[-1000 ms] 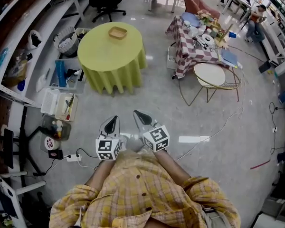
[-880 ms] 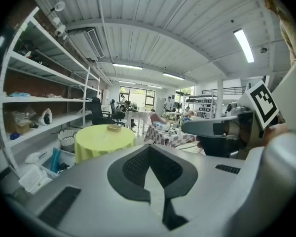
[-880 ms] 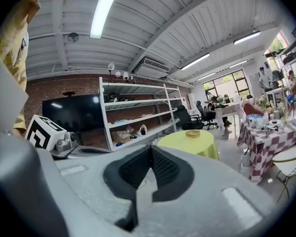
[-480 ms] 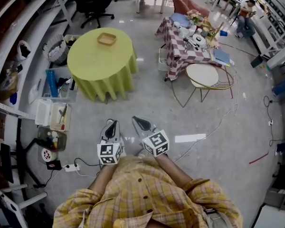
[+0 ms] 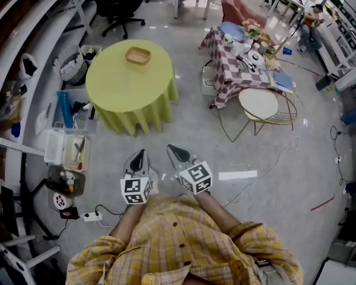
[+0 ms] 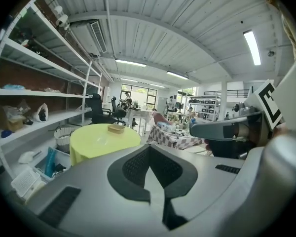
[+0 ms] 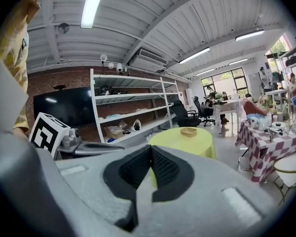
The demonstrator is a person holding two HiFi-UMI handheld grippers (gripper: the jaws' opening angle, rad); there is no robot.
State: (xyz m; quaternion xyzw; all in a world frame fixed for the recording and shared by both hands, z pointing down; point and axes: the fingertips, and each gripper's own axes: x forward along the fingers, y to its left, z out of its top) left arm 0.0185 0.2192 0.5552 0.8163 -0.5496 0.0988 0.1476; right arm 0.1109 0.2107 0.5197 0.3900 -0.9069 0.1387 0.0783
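Two tools point forward above a grey concrete floor (image 5: 190,129): the left hand-held gripper (image 5: 139,155) and the right hand-held gripper (image 5: 172,151). They are side by side and just apart, carried close in front of a person in a yellow plaid shirt (image 5: 178,242). The left gripper view and the right gripper view show both with jaws pressed together and nothing between them, the dark ribbed pads (image 6: 135,164) meeting along a single seam. Each carries a cube with square markers (image 5: 134,190) at its back.

Ahead of the tips, well apart from them, stands a round worktop (image 5: 121,91) draped in a yellow-green cloth. A small tan tray (image 5: 138,56) rests near its far edge. To the right of the worktop is a table under a red-and-white checked cloth (image 5: 225,79), crowded with small items, and beside that a round white chair (image 5: 258,103) on a wire frame. Clear plastic bins (image 5: 71,136) sit on the floor along metal shelves (image 5: 29,25) at the left. A white power strip (image 5: 91,217) lies on the floor near the left hand-held gripper.
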